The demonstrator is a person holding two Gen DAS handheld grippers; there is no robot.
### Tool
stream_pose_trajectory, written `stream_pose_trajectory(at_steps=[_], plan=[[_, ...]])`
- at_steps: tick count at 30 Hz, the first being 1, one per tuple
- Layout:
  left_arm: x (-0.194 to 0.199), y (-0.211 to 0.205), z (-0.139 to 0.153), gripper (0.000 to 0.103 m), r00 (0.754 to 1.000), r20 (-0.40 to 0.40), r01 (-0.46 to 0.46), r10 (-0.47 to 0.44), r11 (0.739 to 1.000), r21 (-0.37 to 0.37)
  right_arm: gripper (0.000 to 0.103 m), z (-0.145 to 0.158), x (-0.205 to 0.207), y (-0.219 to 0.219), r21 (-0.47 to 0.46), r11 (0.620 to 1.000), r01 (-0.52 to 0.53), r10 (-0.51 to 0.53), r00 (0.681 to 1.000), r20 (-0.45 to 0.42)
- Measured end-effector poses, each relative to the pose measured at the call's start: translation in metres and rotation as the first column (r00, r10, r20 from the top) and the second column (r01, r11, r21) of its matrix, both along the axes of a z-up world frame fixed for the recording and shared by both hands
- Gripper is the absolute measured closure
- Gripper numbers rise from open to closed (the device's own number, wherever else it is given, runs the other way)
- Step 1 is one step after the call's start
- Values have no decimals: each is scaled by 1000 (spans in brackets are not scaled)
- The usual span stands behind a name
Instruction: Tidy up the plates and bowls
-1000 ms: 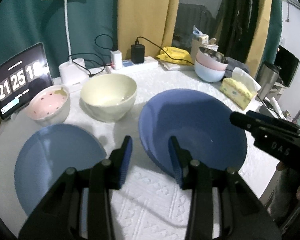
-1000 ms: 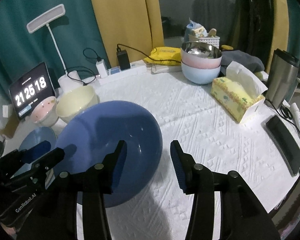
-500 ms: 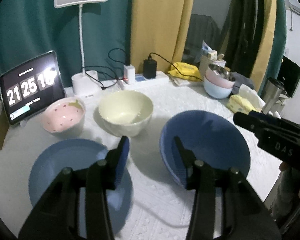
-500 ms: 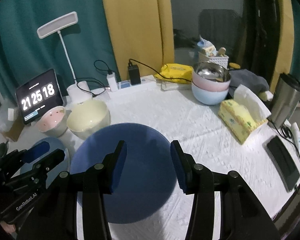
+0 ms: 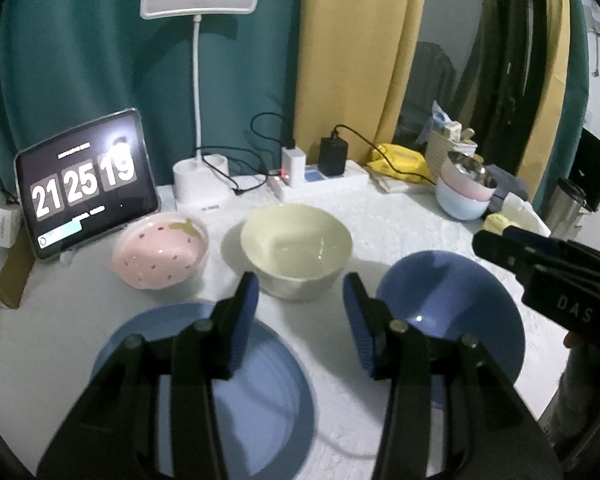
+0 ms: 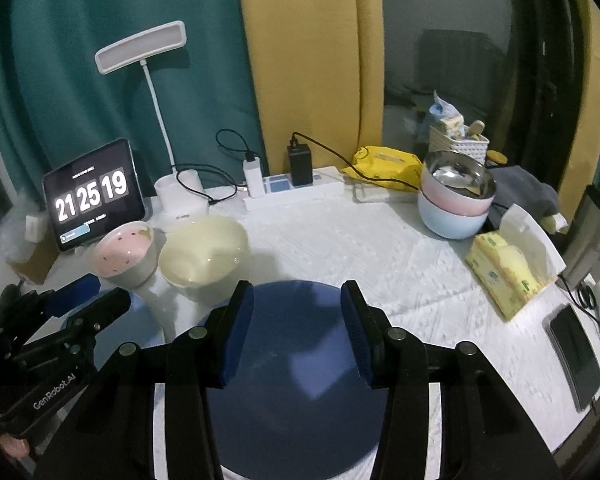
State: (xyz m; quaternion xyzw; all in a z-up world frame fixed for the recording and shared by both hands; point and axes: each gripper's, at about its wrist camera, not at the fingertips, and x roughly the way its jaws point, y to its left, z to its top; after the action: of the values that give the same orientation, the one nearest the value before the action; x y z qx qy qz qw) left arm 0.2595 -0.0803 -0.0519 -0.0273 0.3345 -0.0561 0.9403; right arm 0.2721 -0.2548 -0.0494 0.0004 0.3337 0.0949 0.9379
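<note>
both grippers hover part open, holding nothing, above the blue bowl, likely choosing what to stack.

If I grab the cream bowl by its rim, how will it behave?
The cream bowl looks rigid and glossy, so its rim may slip between flat pads. It looks thick-walled and deep, probably heavy for its size, so a one-sided rim grip may tilt it. It sits close beside the pink strawberry bowl; lifting carelessly could knock them together.
</note>
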Motion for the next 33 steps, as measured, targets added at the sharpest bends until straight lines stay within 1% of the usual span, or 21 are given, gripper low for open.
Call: stream_pose_trajectory(at_steps=[5, 8, 10, 11, 27, 33], plan=[[6, 7, 1, 57, 1000, 9, -1, 1, 1000, -7, 55, 1, 8, 9, -6, 1000, -16, 16, 1000, -2], [10, 12, 2, 54, 1000, 8, -10, 10, 1000, -11, 55, 1, 14, 15, -12, 1000, -27, 27, 1000, -7], [13, 15, 2, 40, 1000, 7, -16, 16, 1000, -17, 55, 1, 17, 18, -14, 999, -33, 33, 999, -8], [14, 17, 2, 38, 1000, 9, -19, 19, 1000, -24, 55, 1, 19, 20, -15, 999, -37, 37, 999, -9], [49, 35, -8, 38, 999, -19, -48, 48, 999, -24, 55, -9, 55, 39, -19, 997, -73, 72, 997, -41], [68, 44, -17, 38, 997, -52, -61, 59, 998, -34, 55, -15, 75, 49, -16, 996, -89, 87, 994, -65]])
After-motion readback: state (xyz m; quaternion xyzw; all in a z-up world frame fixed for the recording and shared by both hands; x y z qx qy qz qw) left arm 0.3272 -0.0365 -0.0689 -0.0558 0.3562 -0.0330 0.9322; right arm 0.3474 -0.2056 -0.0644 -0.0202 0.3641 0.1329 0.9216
